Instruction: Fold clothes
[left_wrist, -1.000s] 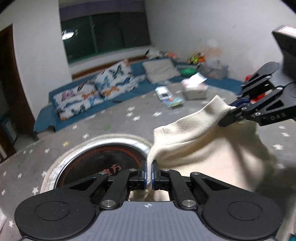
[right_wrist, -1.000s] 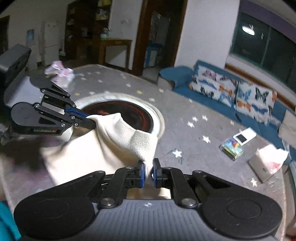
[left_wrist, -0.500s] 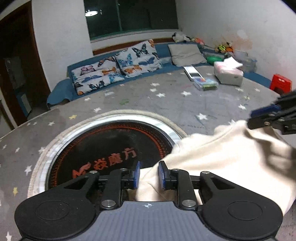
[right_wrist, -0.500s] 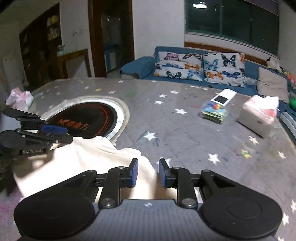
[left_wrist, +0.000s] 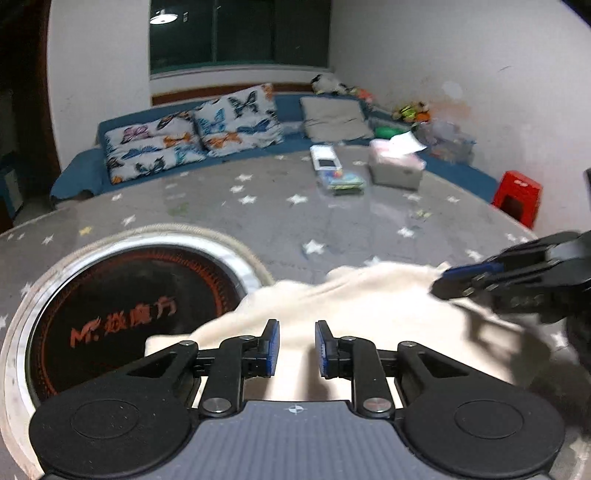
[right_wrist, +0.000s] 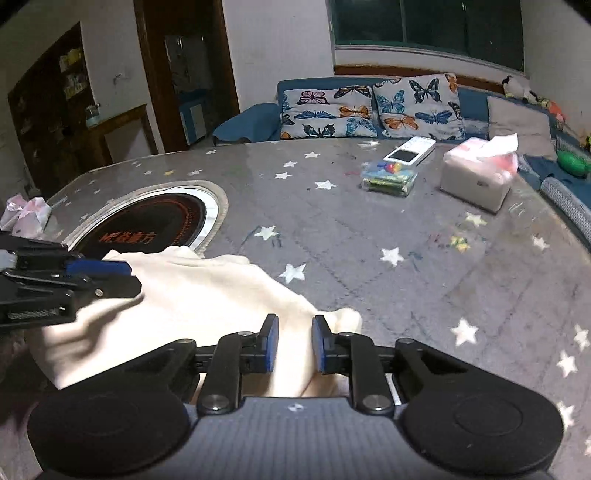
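A cream garment (left_wrist: 369, 306) lies bunched on the grey star-patterned table, partly over the rim of the round black cooktop (left_wrist: 122, 306). It also shows in the right wrist view (right_wrist: 207, 299). My left gripper (left_wrist: 296, 347) is open just above the garment's near edge, holding nothing. My right gripper (right_wrist: 293, 343) is open over the garment's right end, holding nothing. Each gripper shows in the other's view, the right one (left_wrist: 472, 277) at the right edge and the left one (right_wrist: 110, 275) at the left edge, both with jaws apart.
A tissue box (right_wrist: 480, 177), a clear box of small items (right_wrist: 389, 177) and a white device (right_wrist: 410, 149) lie at the table's far side. Pink tissue packs (right_wrist: 27, 214) sit at the left edge. A blue sofa with butterfly cushions (right_wrist: 369, 105) stands behind. A red stool (left_wrist: 517, 195) stands right.
Both grippers held the garment raised a second ago. They lowered it onto the table and opened, releasing it. The garment now lies flat and both grippers have pulled back slightly.
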